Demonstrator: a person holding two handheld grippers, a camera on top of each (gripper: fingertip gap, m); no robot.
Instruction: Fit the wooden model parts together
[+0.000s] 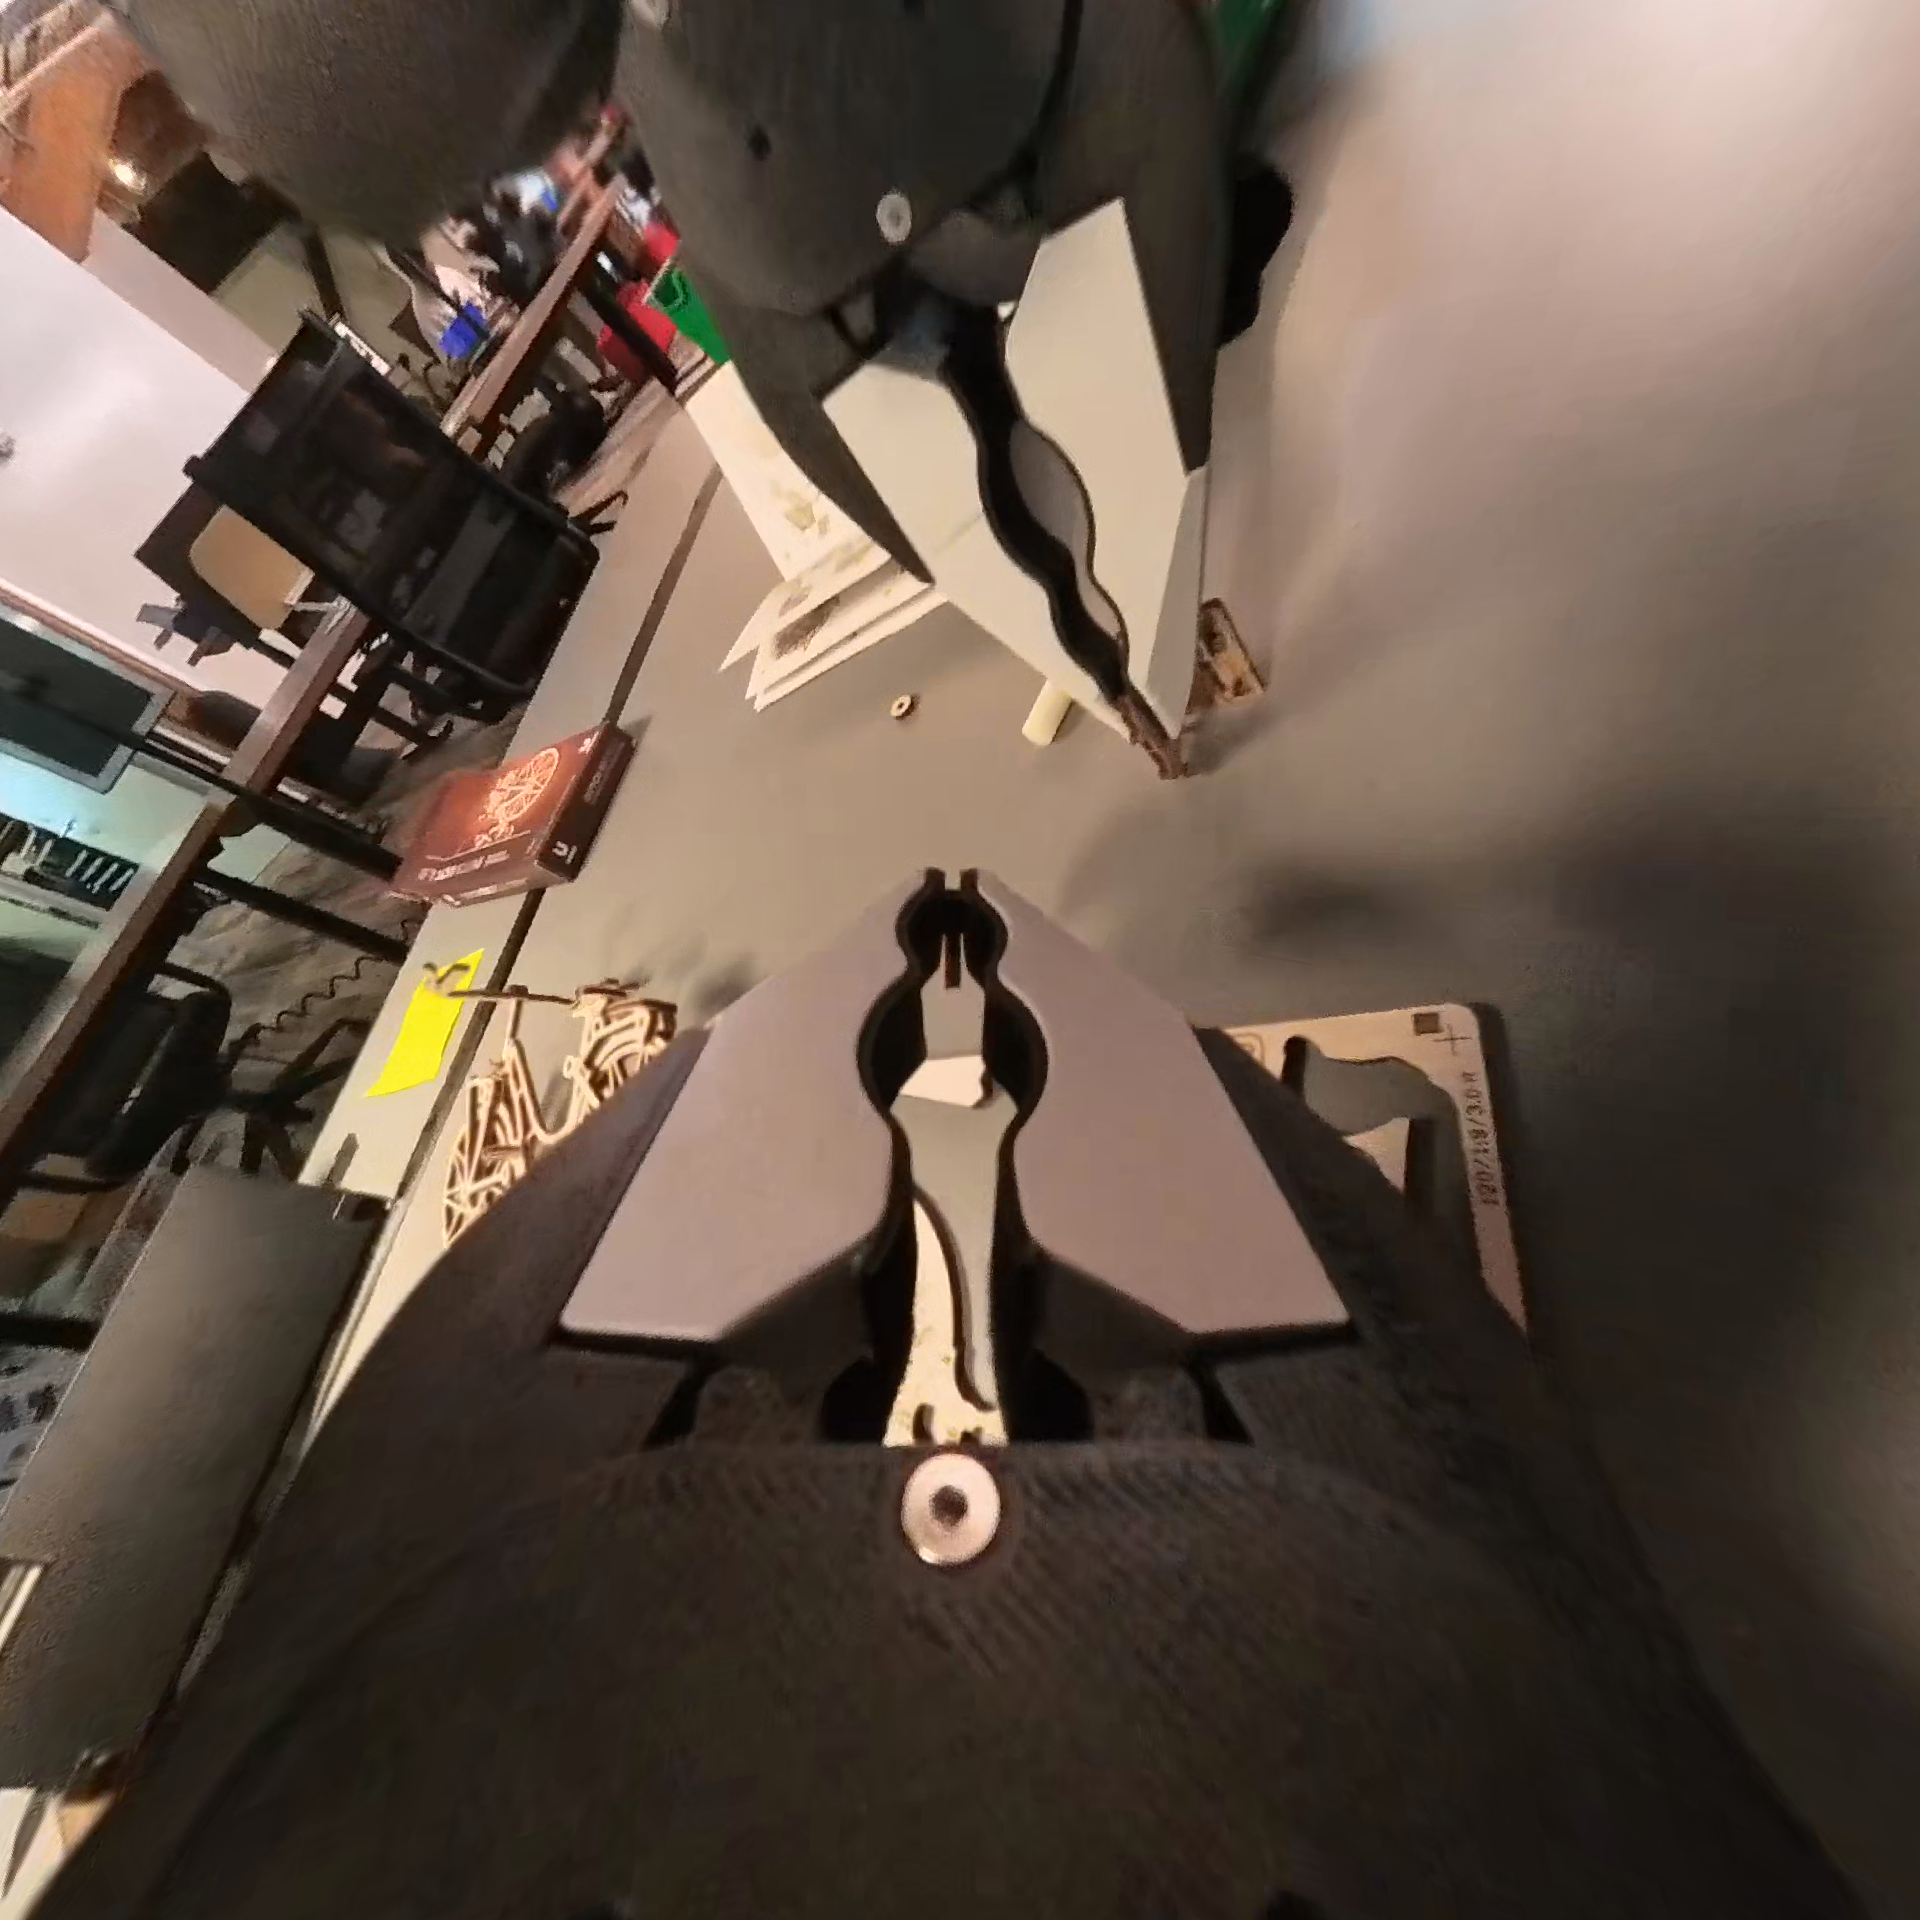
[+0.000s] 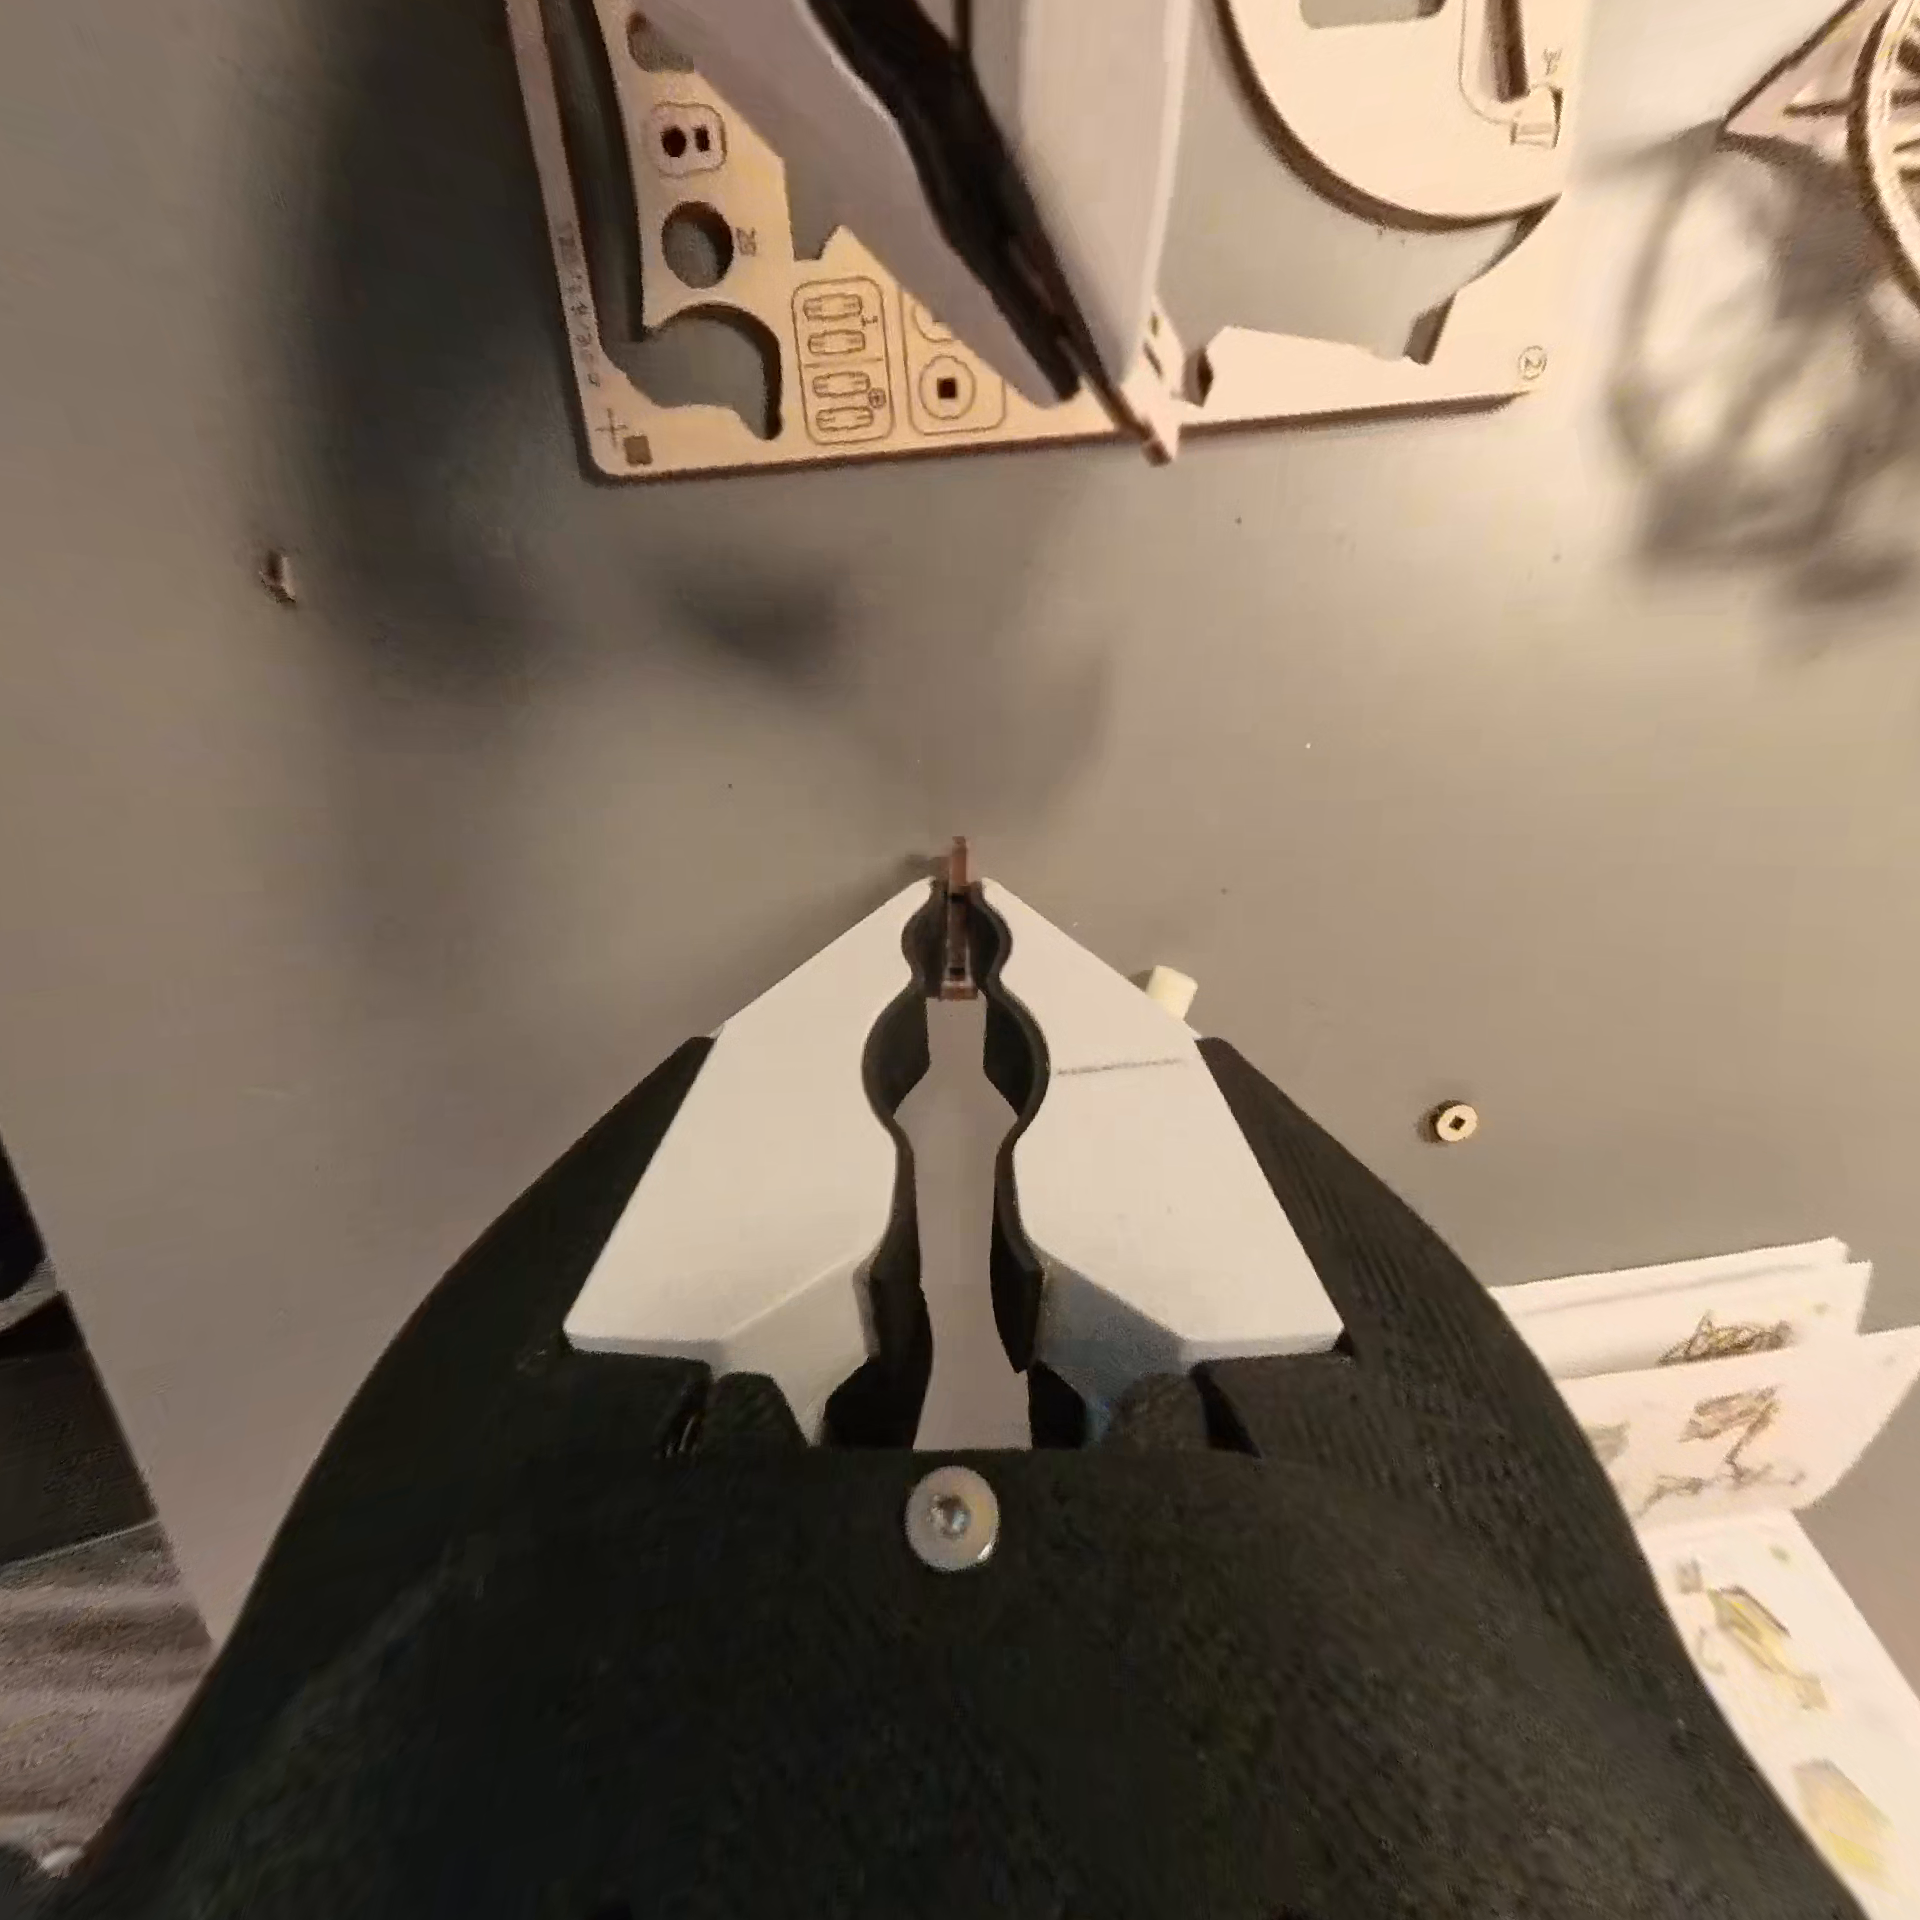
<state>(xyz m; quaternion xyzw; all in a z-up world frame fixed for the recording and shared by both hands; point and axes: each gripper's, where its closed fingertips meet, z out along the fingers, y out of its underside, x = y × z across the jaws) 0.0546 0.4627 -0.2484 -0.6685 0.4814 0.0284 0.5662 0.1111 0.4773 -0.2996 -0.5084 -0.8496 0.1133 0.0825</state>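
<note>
My right tongs (image 2: pixel 958 883) are clamped on a thin wooden piece (image 2: pixel 956 935), edge-on, hovering over the grey counter (image 2: pixel 416 727) just short of the cut-out wooden sheet (image 2: pixel 727 436). My left tongs (image 2: pixel 1127 390) pinch a pale part (image 2: pixel 1162 431) at that sheet's near edge. I would bring the two pieces together slowly, lining slot against tab before pressing, since thin plywood likely snaps.

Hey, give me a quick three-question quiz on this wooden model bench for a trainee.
1. True or false: the right gripper is empty.
2. What lies beside the yellow sticky note? A wooden bicycle model; B scissors; C mug.
3. What flat thing lies under the left gripper?
Key: 1 false, it pinches a thin wooden part. 2 A. 3 the wooden parts sheet.
</note>
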